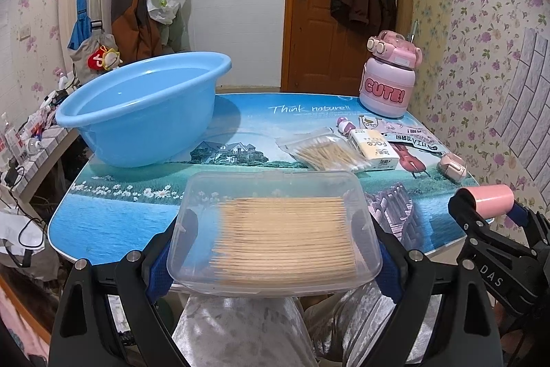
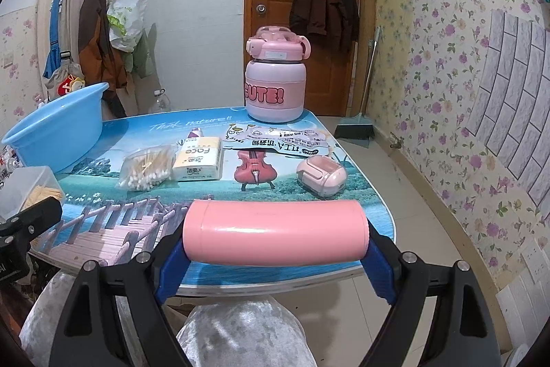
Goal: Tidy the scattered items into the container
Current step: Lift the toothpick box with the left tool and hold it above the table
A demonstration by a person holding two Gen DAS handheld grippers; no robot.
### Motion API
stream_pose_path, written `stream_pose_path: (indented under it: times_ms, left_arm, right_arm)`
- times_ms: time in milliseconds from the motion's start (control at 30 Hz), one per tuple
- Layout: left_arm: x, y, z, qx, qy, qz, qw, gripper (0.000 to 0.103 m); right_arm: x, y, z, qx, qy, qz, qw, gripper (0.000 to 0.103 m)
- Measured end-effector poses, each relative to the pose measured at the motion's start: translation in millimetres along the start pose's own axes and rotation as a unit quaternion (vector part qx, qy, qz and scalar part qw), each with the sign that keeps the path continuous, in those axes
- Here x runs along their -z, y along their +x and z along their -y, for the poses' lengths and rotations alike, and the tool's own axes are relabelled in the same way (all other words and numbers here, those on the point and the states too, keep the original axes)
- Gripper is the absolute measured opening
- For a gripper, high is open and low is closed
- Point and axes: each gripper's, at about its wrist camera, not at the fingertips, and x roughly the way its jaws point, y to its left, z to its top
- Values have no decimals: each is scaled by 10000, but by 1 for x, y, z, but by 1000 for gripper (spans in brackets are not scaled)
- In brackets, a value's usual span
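My left gripper [image 1: 275,250] is shut on a clear plastic box of toothpicks [image 1: 275,229], held crosswise over the table's near edge. My right gripper [image 2: 275,243] is shut on a pink cylinder [image 2: 275,233], gripped by its two ends; the cylinder [image 1: 493,203] also shows at the right of the left wrist view. The light blue basin [image 1: 144,105] stands empty at the table's far left. A bag of cotton swabs [image 2: 147,167], a "face" tissue pack [image 2: 199,162], a snack packet [image 2: 275,140] and a pink earbud case [image 2: 321,177] lie on the table.
A pink "CUTE!" bottle [image 2: 275,85] stands at the table's [image 1: 113,215] far edge. A small purple-capped item [image 1: 343,126] lies behind the tissue pack. Coats hang on the door and wall behind. A broom leans at the right, beside the floral wall. Grey-clad knees sit below the grippers.
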Motion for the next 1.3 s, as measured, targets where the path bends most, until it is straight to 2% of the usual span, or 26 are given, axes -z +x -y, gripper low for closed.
stream_pose_path:
  times_ms: [1300]
  left_arm:
    - [0,4,0,16,-10,-43,10000,92]
  right_arm:
    - [0,6,-4,5,-66,-60,10000,87]
